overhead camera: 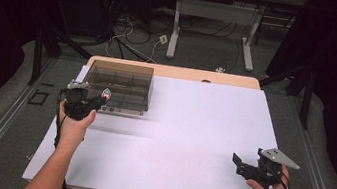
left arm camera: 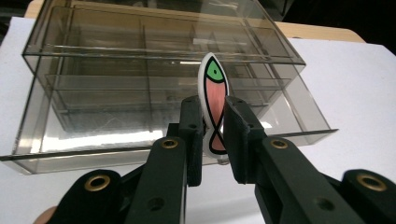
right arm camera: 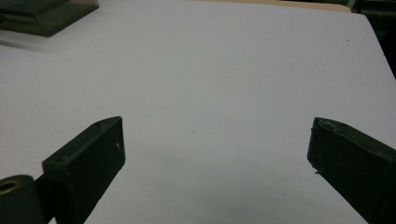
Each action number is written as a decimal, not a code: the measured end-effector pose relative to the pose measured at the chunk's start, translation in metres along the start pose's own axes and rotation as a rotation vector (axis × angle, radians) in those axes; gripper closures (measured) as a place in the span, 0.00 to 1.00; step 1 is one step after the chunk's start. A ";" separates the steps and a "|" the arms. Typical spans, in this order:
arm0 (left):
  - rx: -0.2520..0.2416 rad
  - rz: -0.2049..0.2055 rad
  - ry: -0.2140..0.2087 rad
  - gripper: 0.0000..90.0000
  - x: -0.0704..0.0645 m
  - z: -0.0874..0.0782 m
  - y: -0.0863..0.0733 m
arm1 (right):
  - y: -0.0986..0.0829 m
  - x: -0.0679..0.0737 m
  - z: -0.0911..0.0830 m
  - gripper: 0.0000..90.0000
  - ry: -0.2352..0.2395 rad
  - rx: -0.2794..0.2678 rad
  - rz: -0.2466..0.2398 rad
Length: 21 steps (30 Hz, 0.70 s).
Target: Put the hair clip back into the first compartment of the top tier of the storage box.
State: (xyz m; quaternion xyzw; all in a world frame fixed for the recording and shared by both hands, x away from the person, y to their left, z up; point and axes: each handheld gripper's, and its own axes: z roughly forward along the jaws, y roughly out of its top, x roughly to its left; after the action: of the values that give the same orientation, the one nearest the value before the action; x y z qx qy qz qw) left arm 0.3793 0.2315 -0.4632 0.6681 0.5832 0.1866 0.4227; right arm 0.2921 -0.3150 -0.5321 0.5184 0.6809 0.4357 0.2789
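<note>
A flat white fish-shaped piece with a green head and pink body stands on edge between the jaws of my left gripper, which is shut on it. In the high view the fish piece and left gripper sit just in front of a smoky transparent compartment box. The box has several inner dividers and a front lip. My right gripper rests near the table's right front, jaws wide apart. Its fingers hover over bare white table with nothing between them.
The white tabletop spreads between the two hands. A corner of the box shows at the far upper left of the right gripper view. Behind the table are desk legs and cables on the floor.
</note>
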 end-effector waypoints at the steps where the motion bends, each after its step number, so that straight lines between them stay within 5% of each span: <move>1: -0.002 -0.002 0.000 0.86 0.001 0.001 0.000 | 0.001 -0.001 -0.002 0.04 0.000 0.016 -0.010; 12: -0.015 -0.043 0.020 0.86 0.019 0.006 0.005 | -0.003 -0.003 -0.009 0.04 -0.016 0.014 0.002; 21: -0.015 -0.036 0.052 0.86 0.028 0.008 0.008 | -0.006 -0.006 -0.014 0.04 -0.034 0.004 0.008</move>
State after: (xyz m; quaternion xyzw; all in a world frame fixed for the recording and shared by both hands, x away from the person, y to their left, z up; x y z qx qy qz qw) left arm 0.3973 0.2555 -0.4678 0.6493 0.6043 0.2007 0.4157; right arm 0.2789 -0.3253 -0.5316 0.5292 0.6748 0.4264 0.2876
